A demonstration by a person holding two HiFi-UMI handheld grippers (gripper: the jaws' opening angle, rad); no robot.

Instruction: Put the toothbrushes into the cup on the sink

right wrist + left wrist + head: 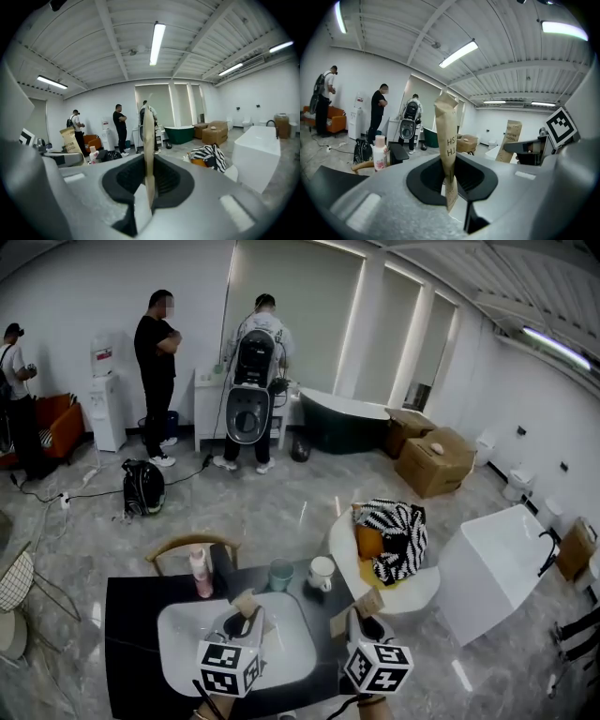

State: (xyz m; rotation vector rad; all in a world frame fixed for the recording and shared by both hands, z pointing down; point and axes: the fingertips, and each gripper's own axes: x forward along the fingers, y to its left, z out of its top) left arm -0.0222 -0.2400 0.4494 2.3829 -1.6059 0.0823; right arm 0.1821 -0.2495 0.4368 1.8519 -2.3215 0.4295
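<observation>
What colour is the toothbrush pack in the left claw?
The toothbrush pack is kraft-paper brown with dark print; clearest in the left gripper view.

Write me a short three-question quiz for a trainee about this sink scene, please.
1. True or false: the left tool is empty.
2. On the far side of the sink, what stands between the pink bottle and the white mug? A) a teal cup B) a kettle C) a plant
3. Fill in: the right tool is shut on a paper-wrapped ____.
Key: 1 false, it clamps a toothbrush packet. 2 A. 3 toothbrush.
</observation>
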